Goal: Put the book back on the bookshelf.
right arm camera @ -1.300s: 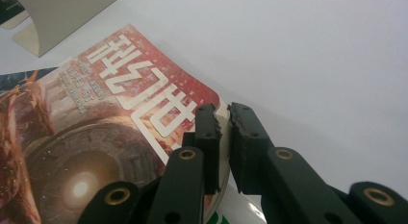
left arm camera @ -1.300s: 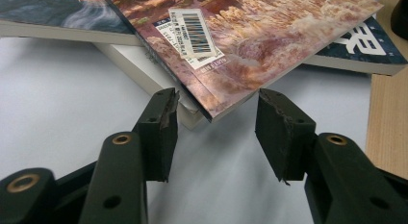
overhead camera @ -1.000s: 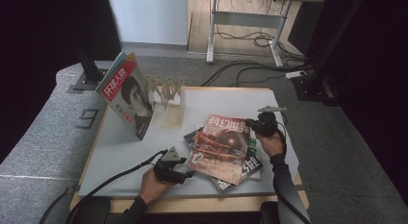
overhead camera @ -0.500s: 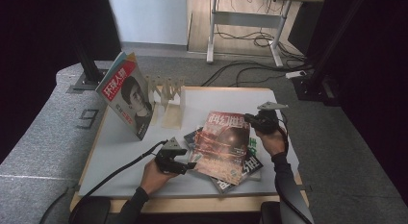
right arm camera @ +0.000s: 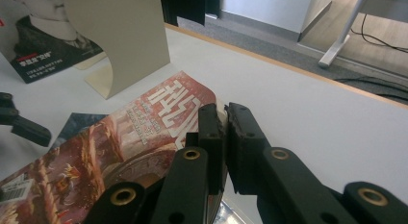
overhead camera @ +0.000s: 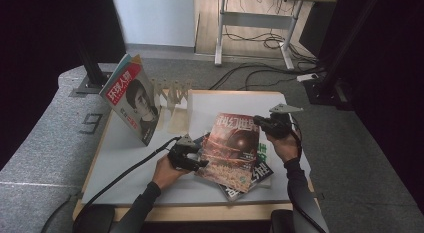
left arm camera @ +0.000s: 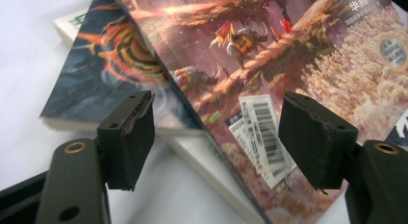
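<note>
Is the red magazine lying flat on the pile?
No, tilted: the right gripper pinches the red magazine by its edge, lifting it off the pile.

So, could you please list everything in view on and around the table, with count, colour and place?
Red-brown magazine: one, red-brown cover, lifted at a tilt over the stack, table centre-right.
Stacked magazines: at least two, dark and white covers, flat under the lifted one.
Portrait magazine: one, red title, upright at table's far left.
Divider rack: one, beige, far side beside the portrait magazine.
Table: one, white top, wooden edge.
Desk frame: one, white legs, background, cables beneath.
Left hand-held gripper: one, black, open, jaws either side of the lifted magazine's near-left edge.
Right hand-held gripper: one, black, shut on the lifted magazine's far-right corner.
</note>
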A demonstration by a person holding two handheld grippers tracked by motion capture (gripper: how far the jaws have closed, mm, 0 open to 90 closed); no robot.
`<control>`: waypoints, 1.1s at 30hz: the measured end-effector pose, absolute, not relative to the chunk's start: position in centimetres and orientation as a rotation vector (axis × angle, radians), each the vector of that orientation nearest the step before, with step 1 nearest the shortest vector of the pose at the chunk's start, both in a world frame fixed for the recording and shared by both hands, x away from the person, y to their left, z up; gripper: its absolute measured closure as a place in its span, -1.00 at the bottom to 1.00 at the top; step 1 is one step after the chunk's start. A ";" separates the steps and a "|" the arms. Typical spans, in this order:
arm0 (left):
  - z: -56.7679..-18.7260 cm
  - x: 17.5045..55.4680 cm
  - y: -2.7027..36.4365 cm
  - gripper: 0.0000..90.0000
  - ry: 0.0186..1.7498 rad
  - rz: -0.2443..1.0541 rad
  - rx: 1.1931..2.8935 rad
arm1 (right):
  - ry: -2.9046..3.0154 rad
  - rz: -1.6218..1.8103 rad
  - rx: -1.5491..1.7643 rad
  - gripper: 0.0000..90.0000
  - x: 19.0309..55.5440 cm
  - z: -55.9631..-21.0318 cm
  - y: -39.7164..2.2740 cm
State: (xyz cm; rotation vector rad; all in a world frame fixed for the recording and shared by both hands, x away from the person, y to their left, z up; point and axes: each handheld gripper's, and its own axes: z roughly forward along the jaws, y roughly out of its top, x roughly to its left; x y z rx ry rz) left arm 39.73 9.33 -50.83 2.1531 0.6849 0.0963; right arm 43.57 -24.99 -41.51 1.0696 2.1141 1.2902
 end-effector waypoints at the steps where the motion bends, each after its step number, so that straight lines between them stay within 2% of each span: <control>1: -50.8 39.8 9.2 -0.36 0.685 0.100 2.155 | 2.114 1.294 1.063 0.86 43.5 -41.4 -25.0; 17: -50.7 41.6 8.2 -0.34 0.671 -0.003 2.149 | 2.111 1.341 0.967 0.86 42.6 -39.7 -24.0; 33: -49.7 41.2 9.1 0.19 0.719 -0.021 2.170 | 2.115 1.415 0.933 0.86 42.3 -39.3 -23.6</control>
